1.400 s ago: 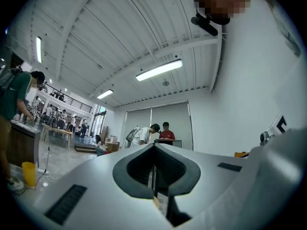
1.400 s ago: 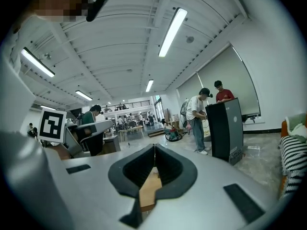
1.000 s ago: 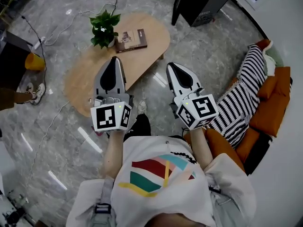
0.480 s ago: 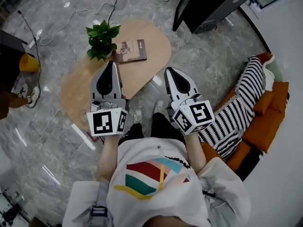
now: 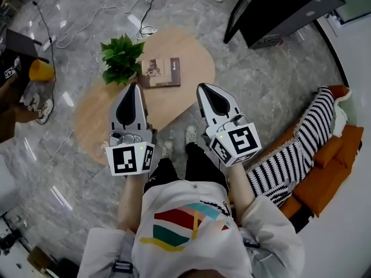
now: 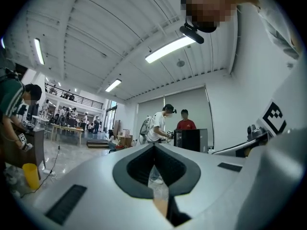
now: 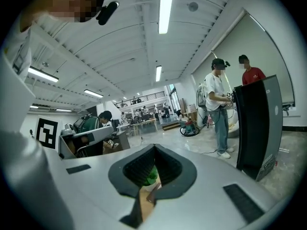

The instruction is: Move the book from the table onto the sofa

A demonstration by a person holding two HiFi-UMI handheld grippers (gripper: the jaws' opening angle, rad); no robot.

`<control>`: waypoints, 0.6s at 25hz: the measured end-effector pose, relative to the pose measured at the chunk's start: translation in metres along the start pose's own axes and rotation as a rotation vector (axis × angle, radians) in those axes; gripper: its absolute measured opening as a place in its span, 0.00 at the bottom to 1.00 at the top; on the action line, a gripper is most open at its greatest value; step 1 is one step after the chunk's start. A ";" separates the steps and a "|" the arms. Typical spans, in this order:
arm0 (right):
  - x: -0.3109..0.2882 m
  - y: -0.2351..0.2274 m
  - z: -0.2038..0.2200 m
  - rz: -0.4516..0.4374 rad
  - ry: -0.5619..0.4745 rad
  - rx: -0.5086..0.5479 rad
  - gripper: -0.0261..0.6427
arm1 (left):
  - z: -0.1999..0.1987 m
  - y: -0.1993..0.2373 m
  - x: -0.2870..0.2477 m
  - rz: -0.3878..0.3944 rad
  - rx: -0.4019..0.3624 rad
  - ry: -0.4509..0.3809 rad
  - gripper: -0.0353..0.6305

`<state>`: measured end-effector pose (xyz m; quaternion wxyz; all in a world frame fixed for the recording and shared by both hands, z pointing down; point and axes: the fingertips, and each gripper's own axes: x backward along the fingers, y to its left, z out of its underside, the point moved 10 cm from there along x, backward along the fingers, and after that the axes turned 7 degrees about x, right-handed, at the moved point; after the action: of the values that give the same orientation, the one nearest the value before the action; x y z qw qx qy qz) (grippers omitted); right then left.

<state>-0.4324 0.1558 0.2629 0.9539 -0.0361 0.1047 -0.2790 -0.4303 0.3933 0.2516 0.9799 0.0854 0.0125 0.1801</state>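
Observation:
The book (image 5: 159,72), brown-covered, lies flat on the oval wooden table (image 5: 95,112), just right of a potted plant (image 5: 120,57). Both grippers point level toward the table. In the head view my left gripper (image 5: 132,86) has its tip over the table, below the plant and left of the book. My right gripper (image 5: 202,87) hangs at the table's right edge, below and right of the book. Neither touches the book. In both gripper views the jaws meet at the tips with nothing held: left gripper (image 6: 154,146), right gripper (image 7: 154,146). The plant (image 7: 149,176) shows green through the right gripper's jaw window.
The orange sofa (image 5: 324,172) with a striped blanket (image 5: 293,152) is at the right. A black cabinet (image 5: 284,7) stands beyond the table. Cables (image 5: 136,16) trail across the marble floor; a yellow bin (image 5: 40,69) and another person's shoes (image 5: 37,109) are at left.
Both grippers have moved forward toward the table with the person's steps. Their tips now reach the table's near side, and the book is closer to them. Both stayed shut.

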 end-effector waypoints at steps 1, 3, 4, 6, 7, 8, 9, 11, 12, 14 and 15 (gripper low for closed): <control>-0.007 -0.008 0.004 -0.012 0.004 0.002 0.06 | 0.006 0.000 -0.007 -0.005 -0.006 0.006 0.06; -0.020 -0.024 0.015 -0.039 0.020 0.010 0.06 | 0.021 0.001 -0.021 -0.017 -0.010 0.016 0.06; -0.027 -0.030 0.022 -0.053 0.032 0.016 0.06 | 0.029 0.003 -0.026 -0.024 -0.010 0.017 0.06; -0.043 -0.039 0.041 -0.079 0.061 0.026 0.06 | 0.049 0.010 -0.035 -0.038 -0.014 0.014 0.06; -0.052 -0.042 0.052 -0.094 0.077 0.031 0.06 | 0.062 0.014 -0.038 -0.046 -0.018 0.013 0.06; -0.061 -0.044 0.064 -0.110 0.094 0.037 0.06 | 0.076 0.020 -0.042 -0.054 -0.022 0.012 0.06; -0.071 -0.045 0.076 -0.124 0.109 0.047 0.06 | 0.091 0.026 -0.046 -0.060 -0.026 0.009 0.06; -0.094 -0.047 0.101 -0.141 0.132 0.074 0.06 | 0.119 0.039 -0.055 -0.068 -0.023 -0.002 0.06; -0.106 -0.047 0.112 -0.146 0.140 0.087 0.06 | 0.133 0.045 -0.058 -0.068 -0.011 -0.002 0.06; -0.126 -0.045 0.134 -0.157 0.155 0.102 0.06 | 0.158 0.055 -0.057 -0.065 0.010 0.010 0.06; -0.135 -0.042 0.144 -0.164 0.161 0.107 0.06 | 0.169 0.060 -0.054 -0.068 0.018 0.020 0.06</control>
<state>-0.5338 0.1944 0.4330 0.9168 0.0289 0.1628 -0.3635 -0.4927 0.4017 0.4279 0.9844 0.0922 0.0270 0.1472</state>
